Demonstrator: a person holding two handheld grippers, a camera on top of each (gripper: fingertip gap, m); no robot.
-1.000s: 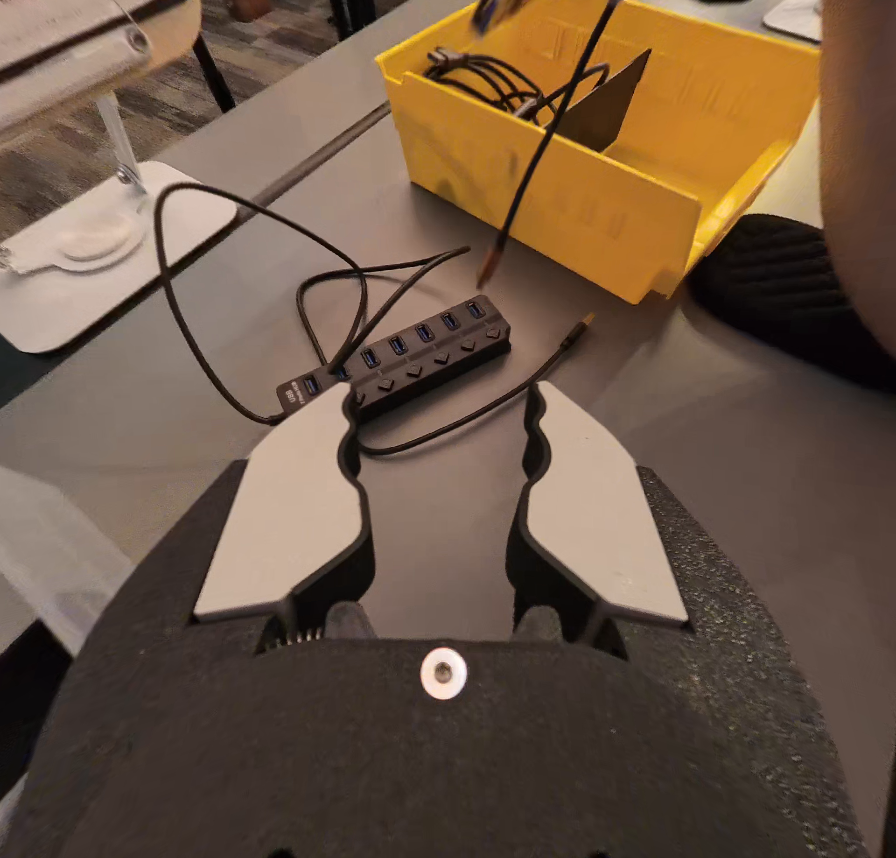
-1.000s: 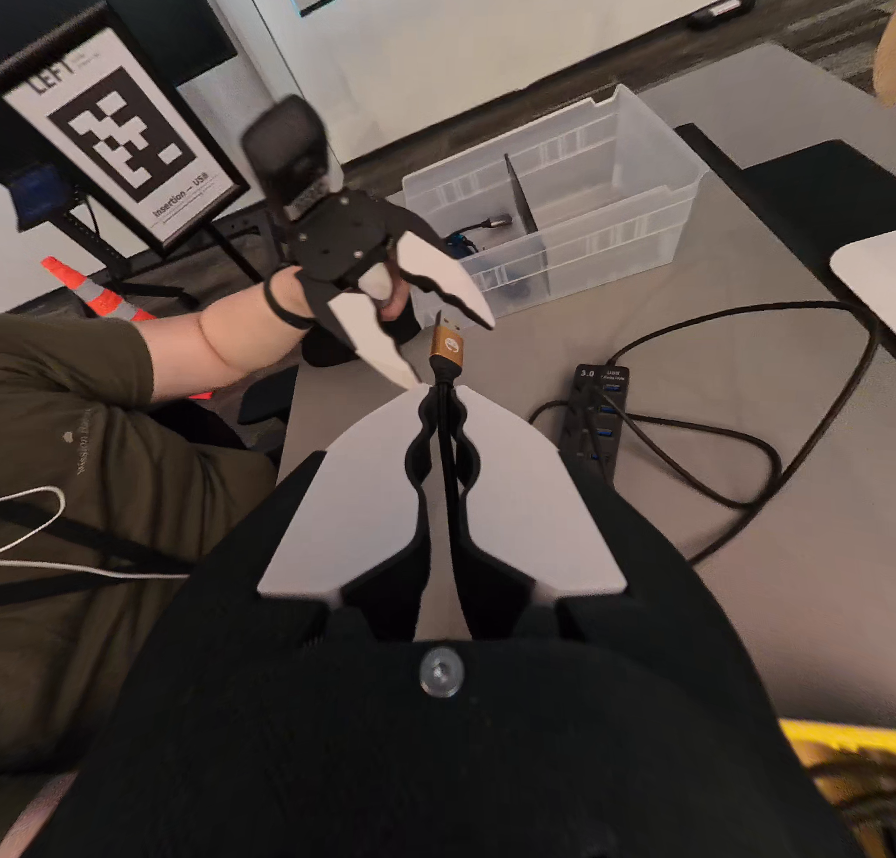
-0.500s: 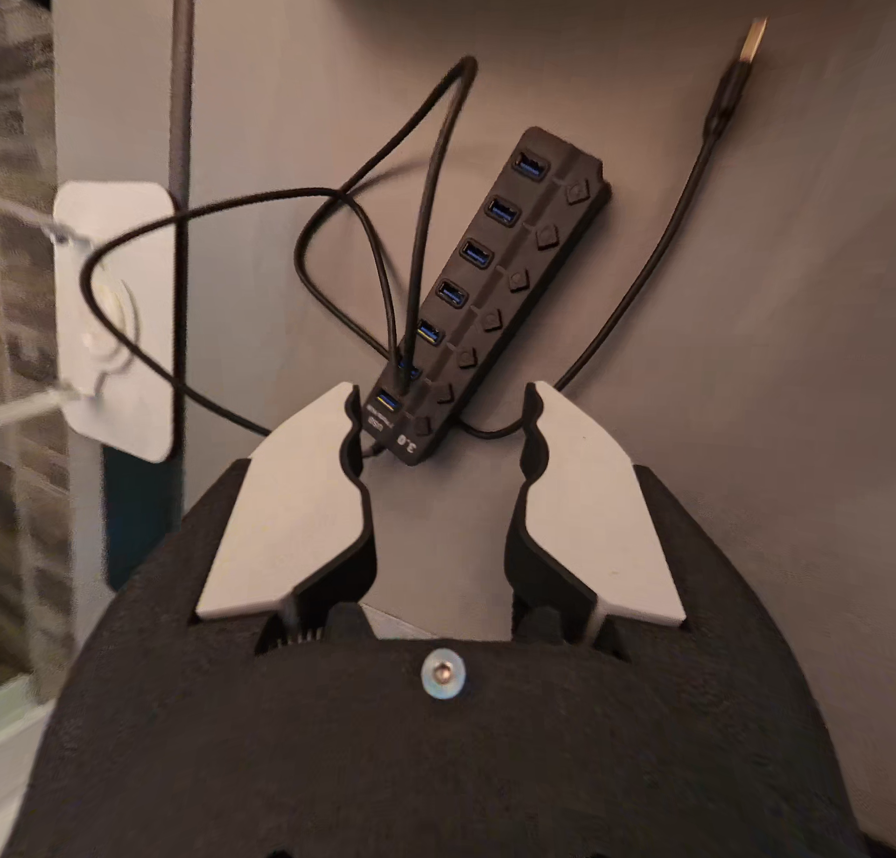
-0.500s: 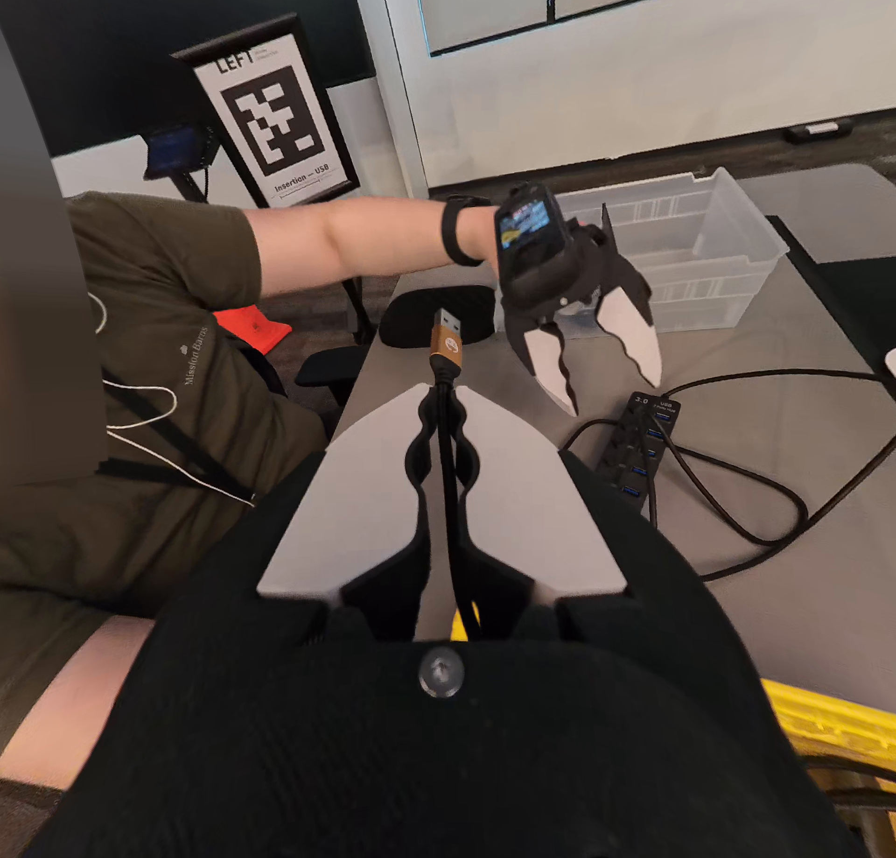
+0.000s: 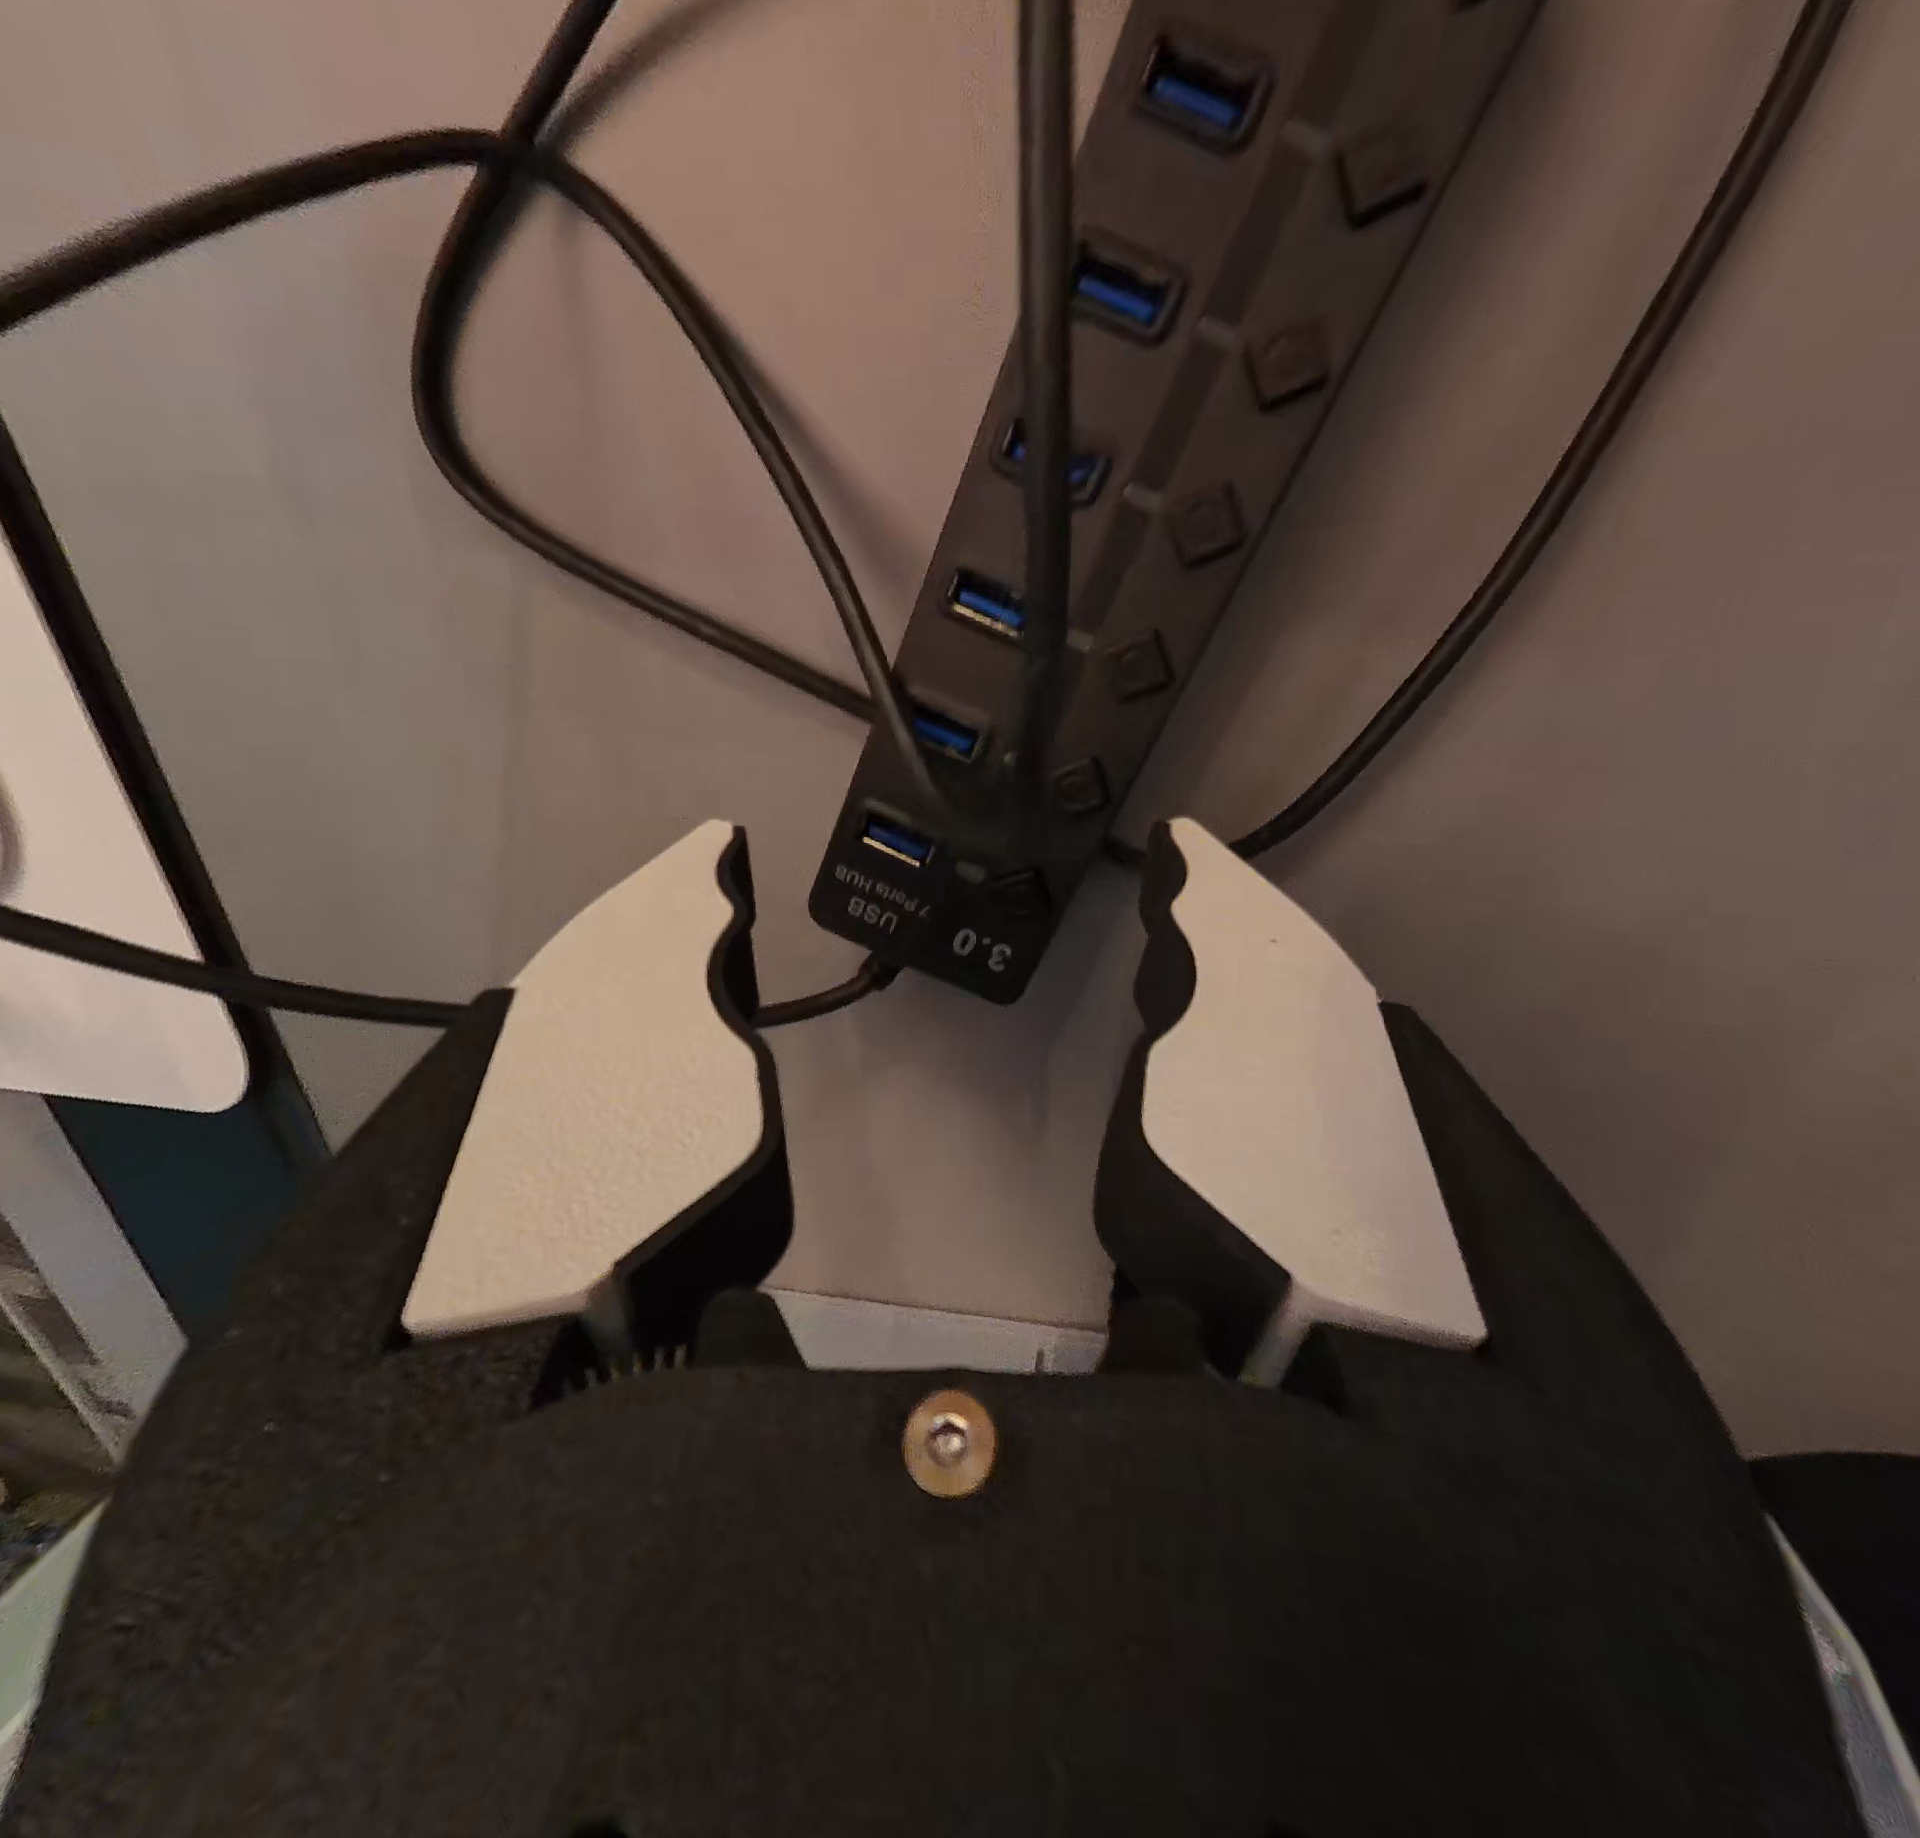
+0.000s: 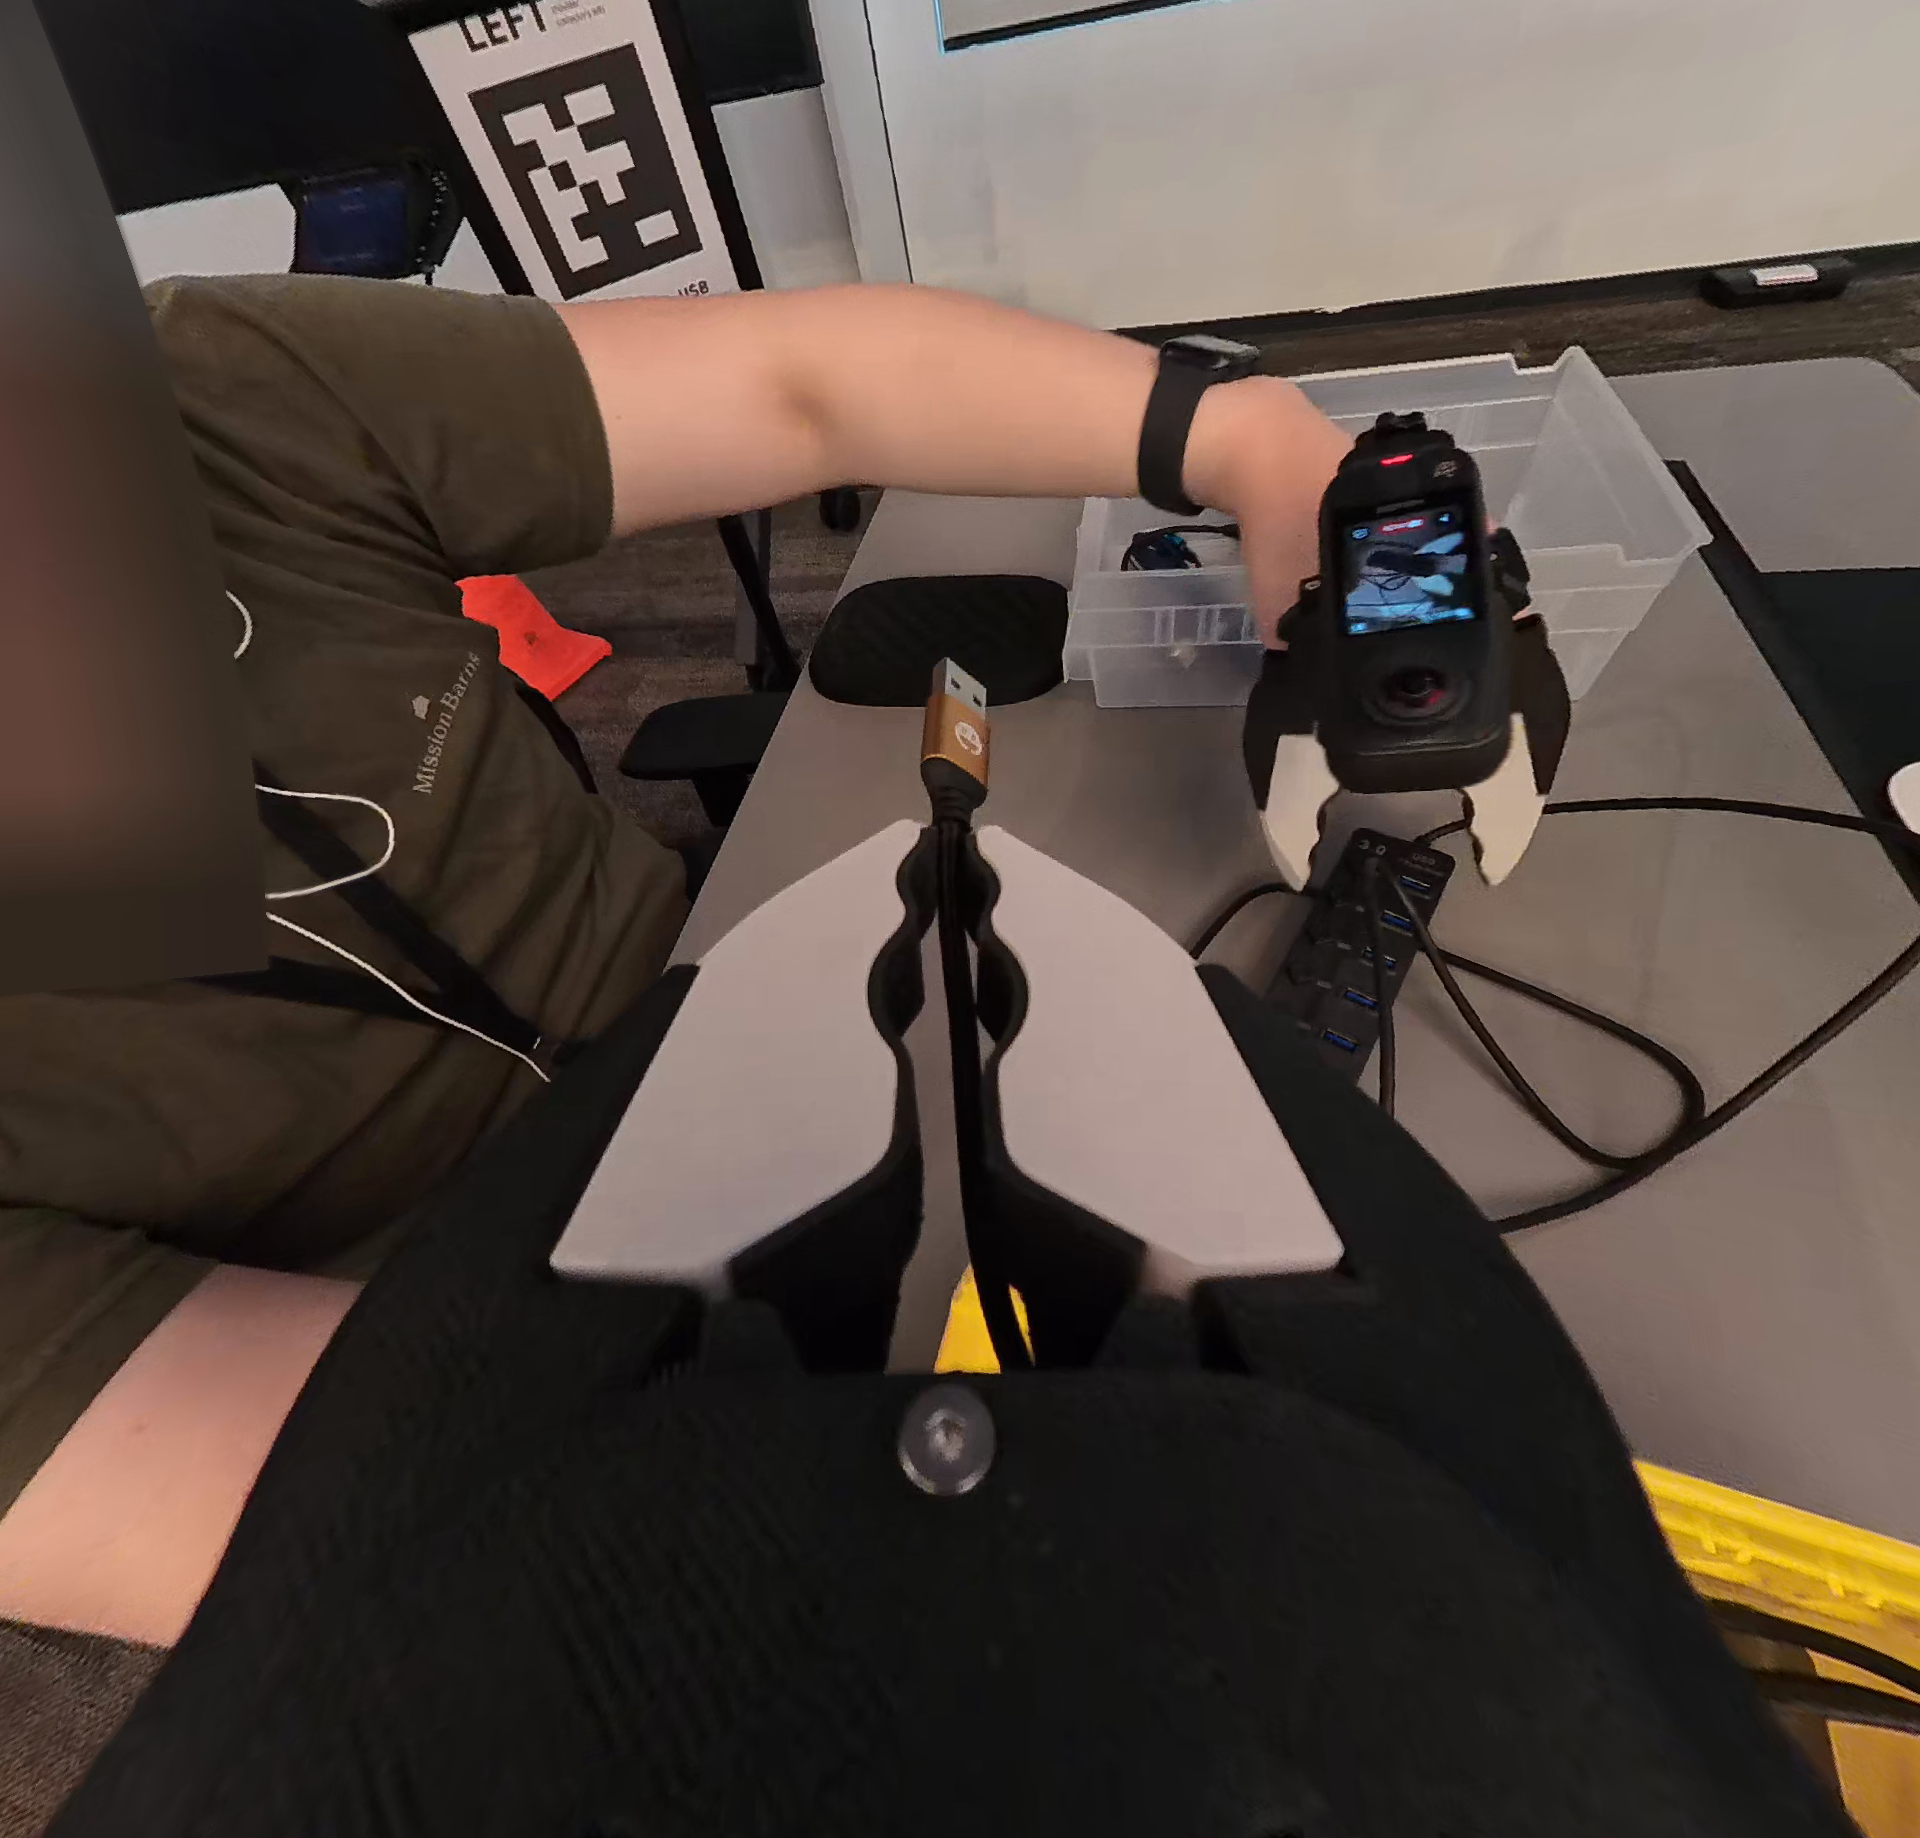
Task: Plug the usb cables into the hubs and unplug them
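Note:
A black USB hub (image 5: 1174,417) with several blue ports lies on the grey table (image 5: 312,541). Its own black cord loops across it. My left gripper (image 5: 945,838) is open and empty, and its fingertips stand either side of the hub's near end. The right wrist view shows the same: the left gripper (image 6: 1392,853) hovers over the hub's (image 6: 1351,967) end. My right gripper (image 6: 951,832) is shut on a black USB cable. The cable's copper-coloured plug (image 6: 956,728) sticks out past the fingertips, in the air to the left of the hub.
A second loose black cable (image 5: 1538,500) runs along the hub's right side. A white stand base (image 5: 83,853) lies at the left. A clear bin (image 6: 1600,521) stands behind the hub, next to a black pad (image 6: 935,635). A yellow bin (image 6: 1787,1580) is near right. To reach the black USB hub (image 5: 1174,417) in a straight line is about 7 cm for my left fingers, about 25 cm for my right.
My left gripper has swung over the hub and come down close to its near end, still open. My right gripper keeps the cable gripped and has turned a little.

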